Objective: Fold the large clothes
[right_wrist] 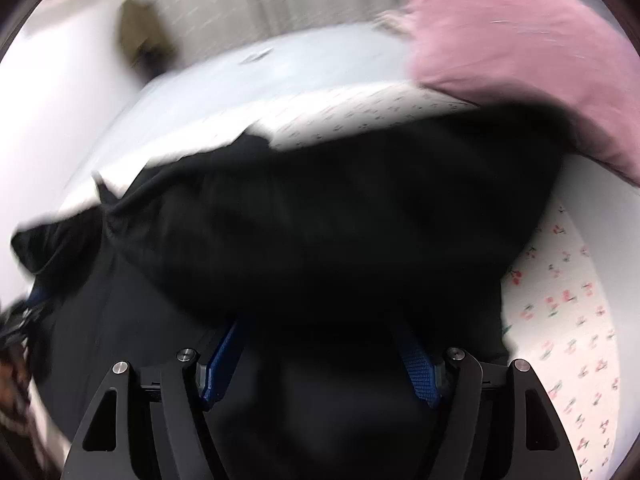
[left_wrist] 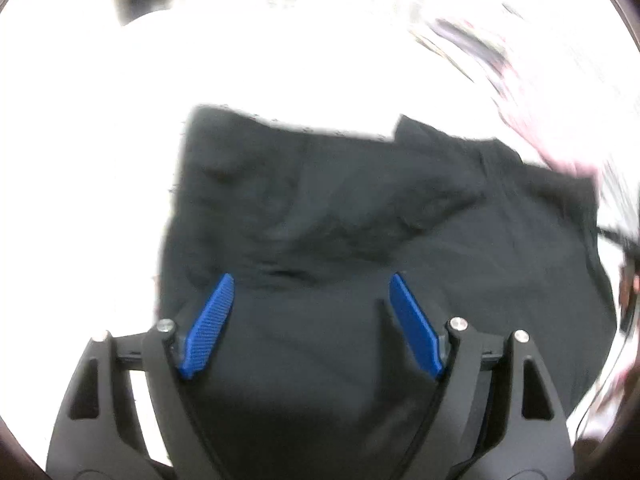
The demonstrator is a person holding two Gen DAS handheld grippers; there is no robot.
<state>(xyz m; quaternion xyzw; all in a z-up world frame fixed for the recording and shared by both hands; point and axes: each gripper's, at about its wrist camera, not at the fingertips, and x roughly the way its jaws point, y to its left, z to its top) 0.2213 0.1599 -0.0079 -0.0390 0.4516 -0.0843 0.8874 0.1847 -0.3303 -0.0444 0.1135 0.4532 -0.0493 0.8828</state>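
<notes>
Black cloth fills both views: a dark garment spread on a pale bed sheet, creased across the middle, far edge uneven.

Left wrist view. Left gripper tilts steeply down over the near part of the garment. Blue pads stand wide apart, nothing between them, no cloth pinched. Sheet is overexposed to white; the right margin is smeared by blur, a pink patch there too unclear to name.

Right wrist view. Right gripper also pitched steeply down. The garment bulges up in a thick fold right over the fingertips, so only the lower parts of the blue pads show. Pads are spread; tips are hidden under the dark bulge, and whether cloth lies between them I cannot tell for sure, but nothing looks clamped. Cherry-print sheet lies to the right, a pink pillow beyond the garment's far edge, touching or overlapping it.

Risks, as judgement. With both claws spread, the fold rests on its own weight; the bulge may slump or roll back open. Black on black hides layer edges, so a next pinch could catch one layer only, or two, and skew the fold. The pillow crowds the far edge and could snag it.
</notes>
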